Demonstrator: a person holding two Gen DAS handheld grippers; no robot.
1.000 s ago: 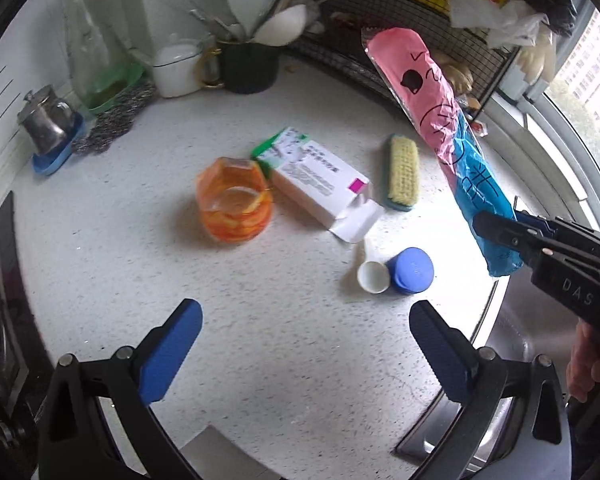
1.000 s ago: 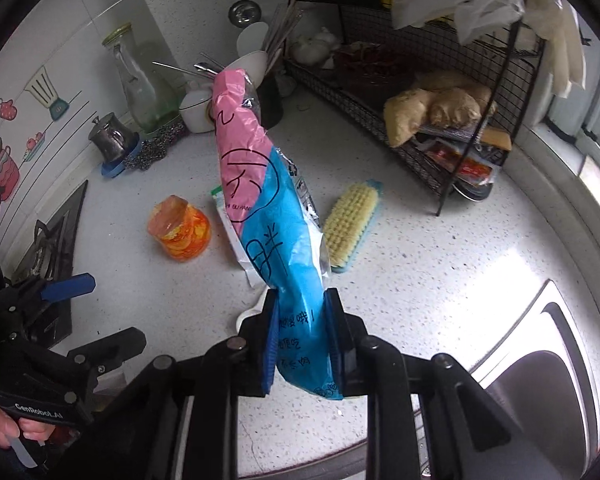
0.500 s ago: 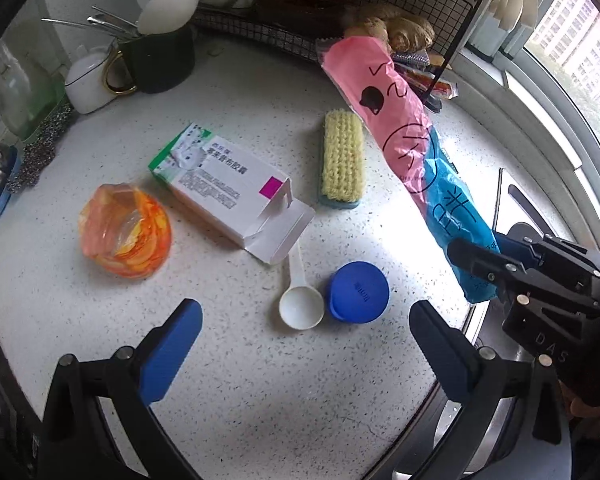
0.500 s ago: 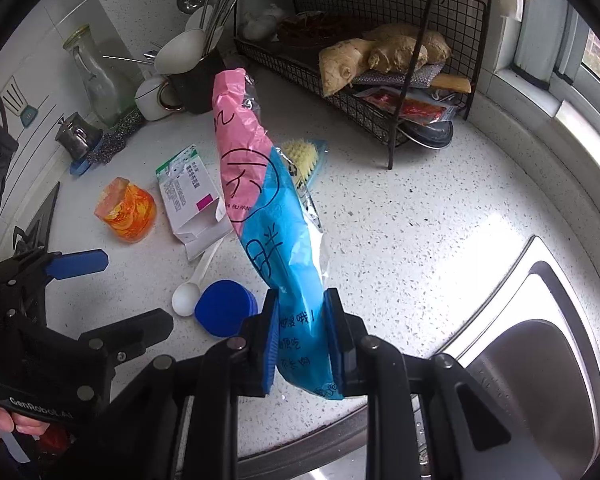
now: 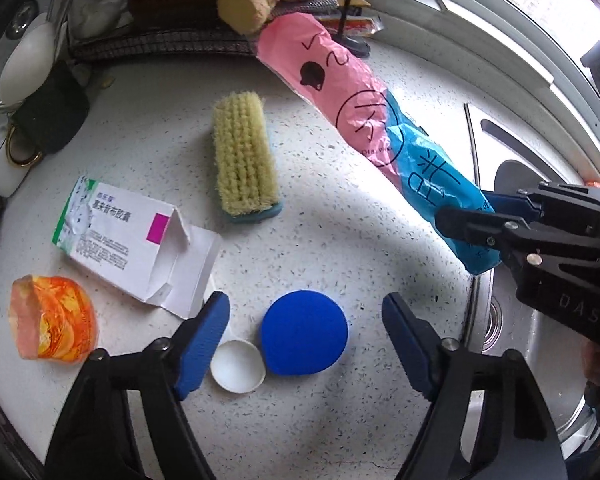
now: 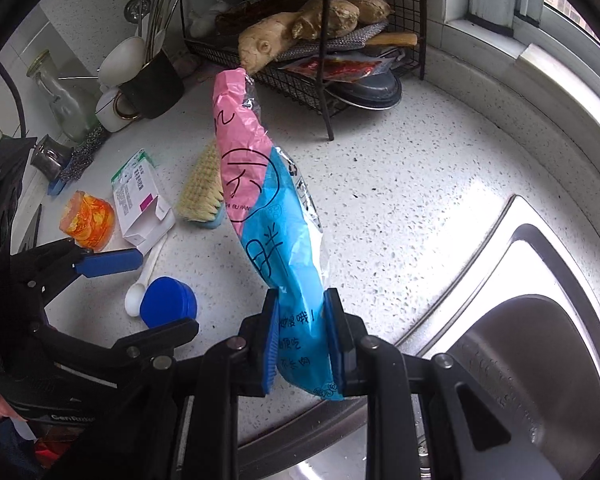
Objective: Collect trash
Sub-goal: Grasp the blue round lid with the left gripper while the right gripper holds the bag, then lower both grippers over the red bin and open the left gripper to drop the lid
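1. Left gripper (image 5: 306,340) has its jaws spread with nothing pinched, though they have just been narrowing. The blue lid (image 5: 304,332) lies flat on the counter (image 5: 340,240), right between the fingers.
2. A white scoop (image 5: 238,366) touches the lid's left side.
3. Right gripper (image 6: 302,346) pinches the snack bag (image 6: 268,200), further from the lid.

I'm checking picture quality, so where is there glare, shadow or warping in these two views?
Left wrist view: window light washes out the countertop, the blue lid sits in shadow, edges bend. Right wrist view: glare on the sink, dark curved corners.
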